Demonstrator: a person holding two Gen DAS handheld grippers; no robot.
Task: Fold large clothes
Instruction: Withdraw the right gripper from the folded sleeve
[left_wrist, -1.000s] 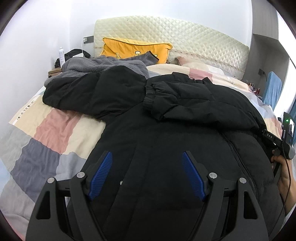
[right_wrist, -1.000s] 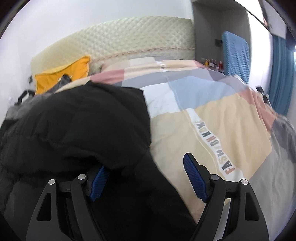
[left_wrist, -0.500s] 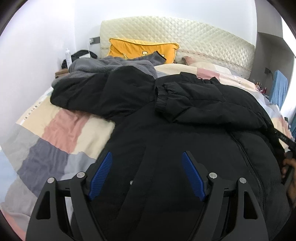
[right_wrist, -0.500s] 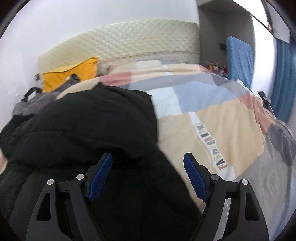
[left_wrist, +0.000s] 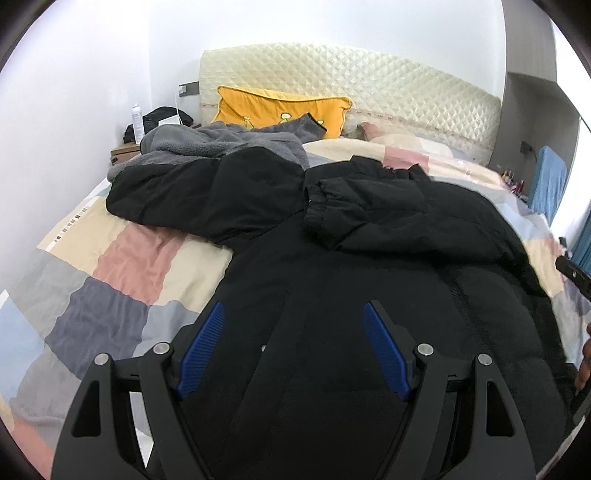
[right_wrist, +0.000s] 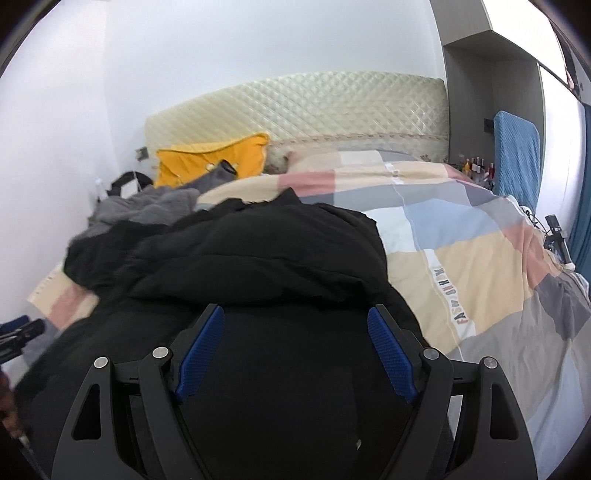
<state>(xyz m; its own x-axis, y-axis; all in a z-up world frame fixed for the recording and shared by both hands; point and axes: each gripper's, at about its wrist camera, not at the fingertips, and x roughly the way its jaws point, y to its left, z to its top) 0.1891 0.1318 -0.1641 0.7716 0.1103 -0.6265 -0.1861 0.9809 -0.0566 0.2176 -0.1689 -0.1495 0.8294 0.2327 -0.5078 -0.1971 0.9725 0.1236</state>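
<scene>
A large black padded jacket (left_wrist: 351, 266) lies spread on the bed, its right sleeve (left_wrist: 369, 218) folded across the chest and its left sleeve (left_wrist: 192, 195) stretched out to the left. My left gripper (left_wrist: 293, 314) is open and empty above the jacket's lower body. My right gripper (right_wrist: 295, 317) is open and empty above the jacket (right_wrist: 258, 266) on its right side. The right gripper's edge shows at the far right of the left wrist view (left_wrist: 570, 271).
A patchwork duvet (left_wrist: 122, 266) covers the bed (right_wrist: 461, 258). A grey fleece garment (left_wrist: 221, 142) and a yellow pillow (left_wrist: 280, 110) lie by the quilted headboard (left_wrist: 369, 81). A nightstand with a bottle (left_wrist: 137, 118) stands at the left. A blue towel (right_wrist: 517, 155) hangs at the right.
Both grippers have risen and pulled back from the jacket. The right gripper has swung left, so it now looks over the jacket instead of its right edge. The jaws stay open.
</scene>
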